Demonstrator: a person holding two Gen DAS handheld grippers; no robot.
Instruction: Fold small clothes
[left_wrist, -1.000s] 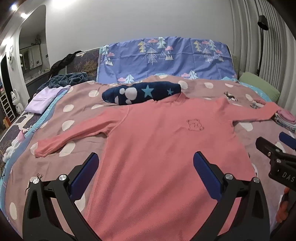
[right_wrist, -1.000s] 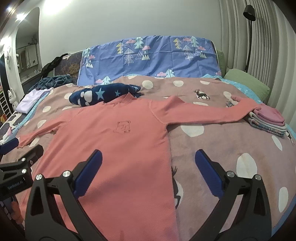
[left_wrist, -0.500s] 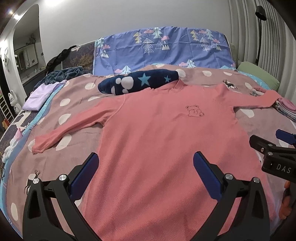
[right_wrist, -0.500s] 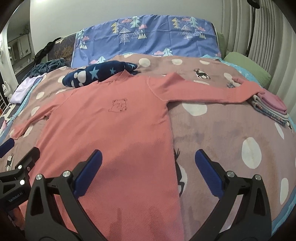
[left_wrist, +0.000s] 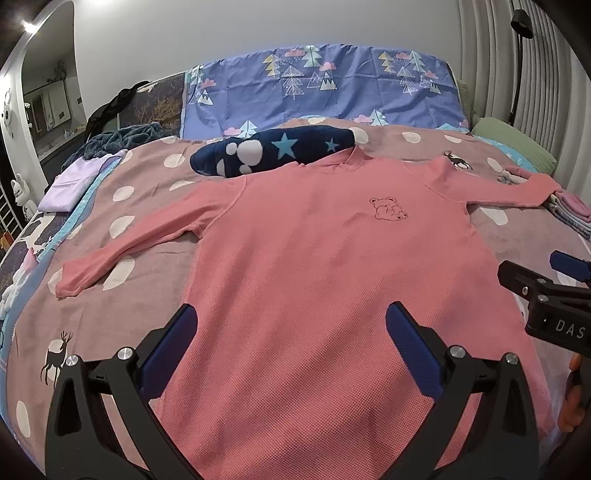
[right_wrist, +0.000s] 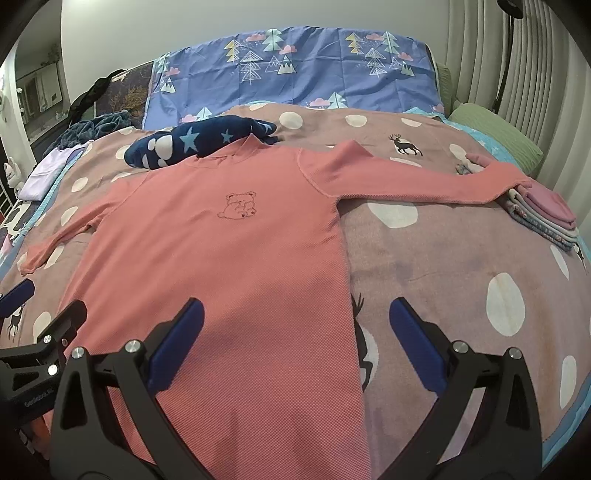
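A pink long-sleeved shirt (left_wrist: 317, 258) with a small bear outline on the chest lies flat, front up, on the bed, both sleeves spread out; it also shows in the right wrist view (right_wrist: 229, 258). My left gripper (left_wrist: 291, 343) is open and empty above the shirt's lower left part. My right gripper (right_wrist: 295, 336) is open and empty above the shirt's lower right edge. Its right sleeve (right_wrist: 424, 181) reaches to a stack of folded clothes (right_wrist: 543, 210).
The bed has a mauve polka-dot blanket (right_wrist: 461, 266). A navy star-print garment (left_wrist: 273, 153) lies behind the shirt's collar. A lilac folded item (left_wrist: 74, 181) lies at the far left. A blue tree-print pillow (left_wrist: 325, 88) and a green pillow (left_wrist: 517, 144) lie at the head.
Both grippers have tilted down and moved slightly closer over the shirt. The shirt has not moved and both grippers stay open.
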